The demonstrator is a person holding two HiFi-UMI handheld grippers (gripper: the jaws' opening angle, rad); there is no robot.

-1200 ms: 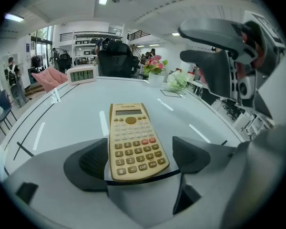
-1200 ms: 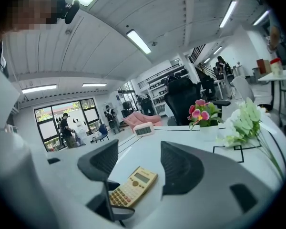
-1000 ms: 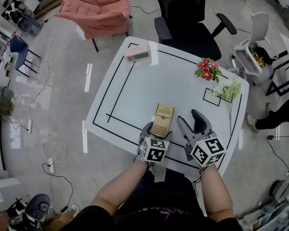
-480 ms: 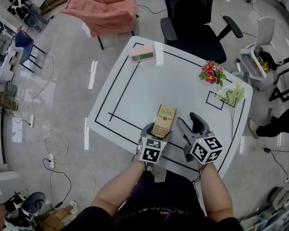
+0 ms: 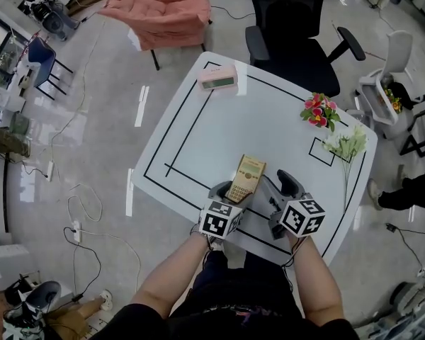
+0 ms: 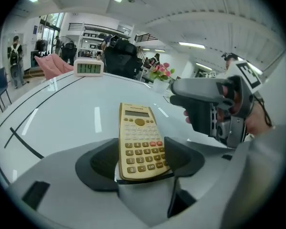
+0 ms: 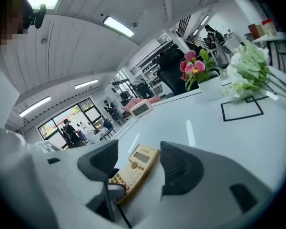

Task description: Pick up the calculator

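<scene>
**Left gripper closing on calculator, right gripper idle**

Left gripper: jaws closing, calculator between them. Its near end, the bottom key rows, sits between the two dark pads. Right pad looks flush with the calculator's edge; left side is too close to call. No firm clamp visible.

Right gripper: jaws wide apart, holding nothing. It sits just right of the left gripper, over the table's near edge. The calculator shows through its gap but lies off to its left.

Calculator is tan, face up, display end pointing away from the person. It is on the white table, near the front edge, lying across the inner black tape line.

Also on the table:
- pink clock at the far left corner
- pink flowers at the far right
- white flowers beside a small tape square

All are well apart from the calculator.
</scene>
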